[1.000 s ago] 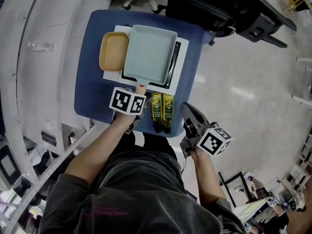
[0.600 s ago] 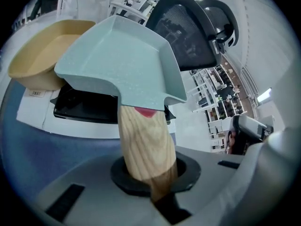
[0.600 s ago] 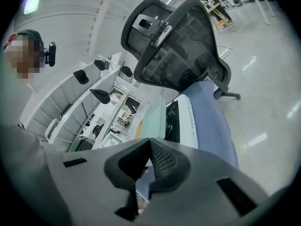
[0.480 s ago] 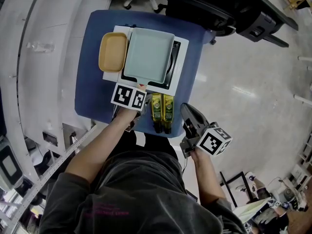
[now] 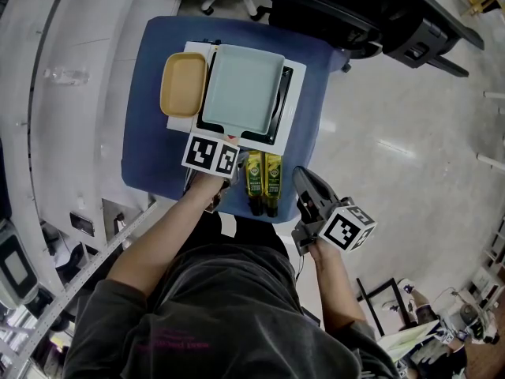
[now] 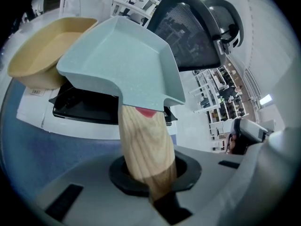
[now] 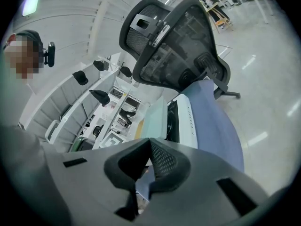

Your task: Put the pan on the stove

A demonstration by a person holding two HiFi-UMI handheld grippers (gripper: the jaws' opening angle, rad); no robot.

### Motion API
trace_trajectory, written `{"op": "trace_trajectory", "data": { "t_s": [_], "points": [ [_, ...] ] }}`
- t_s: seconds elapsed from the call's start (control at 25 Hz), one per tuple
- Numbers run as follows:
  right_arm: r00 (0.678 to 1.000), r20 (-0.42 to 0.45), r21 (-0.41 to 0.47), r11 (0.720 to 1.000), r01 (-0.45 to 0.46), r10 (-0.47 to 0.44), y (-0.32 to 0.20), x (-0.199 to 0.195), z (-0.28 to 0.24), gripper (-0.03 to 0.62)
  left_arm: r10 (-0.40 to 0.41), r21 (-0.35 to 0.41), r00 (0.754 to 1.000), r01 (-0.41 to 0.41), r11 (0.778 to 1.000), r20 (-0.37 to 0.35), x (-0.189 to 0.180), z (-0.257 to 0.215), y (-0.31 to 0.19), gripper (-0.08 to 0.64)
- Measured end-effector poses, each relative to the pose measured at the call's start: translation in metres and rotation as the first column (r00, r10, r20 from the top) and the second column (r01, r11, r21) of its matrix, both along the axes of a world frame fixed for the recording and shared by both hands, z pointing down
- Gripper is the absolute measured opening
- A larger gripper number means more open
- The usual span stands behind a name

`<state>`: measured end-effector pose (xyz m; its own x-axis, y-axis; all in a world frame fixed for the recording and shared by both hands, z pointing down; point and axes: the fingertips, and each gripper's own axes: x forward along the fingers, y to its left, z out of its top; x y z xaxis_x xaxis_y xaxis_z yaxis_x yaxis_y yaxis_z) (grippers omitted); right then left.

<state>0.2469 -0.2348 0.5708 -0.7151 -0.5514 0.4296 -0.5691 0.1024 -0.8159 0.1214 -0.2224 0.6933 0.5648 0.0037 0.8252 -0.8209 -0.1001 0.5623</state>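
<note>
Pan: square, pale blue-green, rounded corners, low raised walls that flare out, matte and faintly speckled, nothing in it. It has a short light-wood handle with visible grain and a red patch where it meets the pan body. The pan is over the black glass top of the white stove, covering most of it, with the handle pointing back toward the person. The left gripper view shows a shadowed gap under the near edge, so I can't tell if it's fully seated. Left gripper points steeply down at the stove's near edge, jaws closed on the wooden handle, which runs down between them. Right gripper is held apart, off the near right corner of the blue table. Its pads meet at the tips with nothing between them, and it touches nothing. A tan-yellow dish sits against the pan's left side, partly on the stove's white edge. Two green-labelled bottles lie side by side at the table's near edge, just right of the left gripper. A black mesh office chair stands beyond the table's far right.
</note>
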Motion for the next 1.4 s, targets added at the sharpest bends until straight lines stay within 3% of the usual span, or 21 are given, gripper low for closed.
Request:
{"op": "trace_trajectory", "data": {
  "t_s": [0.64,1.0,1.2,1.4],
  "points": [
    [1.0,0.007,0.014,1.0,0.019,-0.019,0.004,-0.012,-0.001,0.003,-0.014,0.049,0.999,0.017,0.999,-0.05,-0.007,-0.015,0.005,0.24],
    [1.0,-0.026,0.036,0.999,0.009,-0.008,0.014,-0.027,-0.016,0.003,-0.006,0.175,0.999,0.015,0.984,-0.05,-0.029,-0.045,0.014,0.275],
    [0.999,-0.045,0.074,0.997,0.002,0.001,0.02,-0.042,-0.026,0.003,0.035,0.303,0.998,-0.02,0.953,-0.047,-0.046,-0.073,0.019,0.275],
    [0.998,-0.063,0.114,0.993,0.011,-0.004,0.032,-0.066,-0.044,0.003,0.085,0.475,0.996,-0.067,0.878,-0.017,-0.068,-0.112,0.027,0.255]
  ]
}}
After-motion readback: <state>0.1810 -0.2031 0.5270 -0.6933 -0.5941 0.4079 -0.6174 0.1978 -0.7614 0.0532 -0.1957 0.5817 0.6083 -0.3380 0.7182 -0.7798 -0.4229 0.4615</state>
